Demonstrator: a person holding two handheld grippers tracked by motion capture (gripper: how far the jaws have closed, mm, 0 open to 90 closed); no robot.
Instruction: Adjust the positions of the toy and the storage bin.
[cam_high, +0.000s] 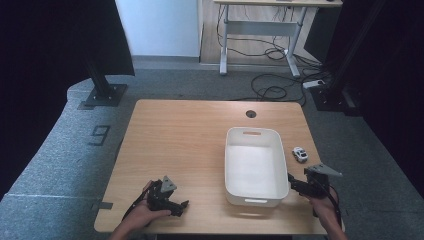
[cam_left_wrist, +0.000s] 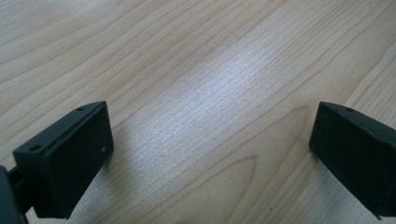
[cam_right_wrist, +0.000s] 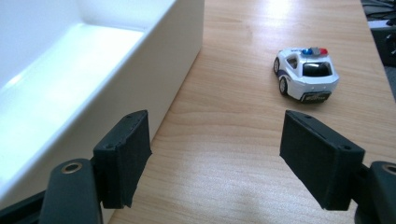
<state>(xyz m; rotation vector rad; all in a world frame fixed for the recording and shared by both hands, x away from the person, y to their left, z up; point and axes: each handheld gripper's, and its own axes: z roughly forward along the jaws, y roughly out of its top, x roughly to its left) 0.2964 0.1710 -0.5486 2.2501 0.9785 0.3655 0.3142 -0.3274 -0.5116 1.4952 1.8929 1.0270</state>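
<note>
Right gripper view has the toy police car (cam_right_wrist: 306, 74) sitting on the wooden table (cam_right_wrist: 233, 140) ahead and a little to one side of the jaws, its rear end turned toward the camera, blue and red lights on its roof. It stands apart from the white plastic bin (cam_right_wrist: 154, 88), whose long outer wall runs along the other side of that view. The right gripper (cam_right_wrist: 215, 151) has its jaws spread wide with nothing between them, short of the car and not touching it. From the high view, the car (cam_high: 300, 154) lies just beside the bin's (cam_high: 229, 165) right wall, near the table's right edge, with the right gripper (cam_high: 292, 182) close to the bin's near right corner. The left gripper (cam_high: 182, 205) rests low at the table's front left, well apart from the bin; its own view shows its jaws (cam_left_wrist: 210, 149) released over bare wood.
</note>
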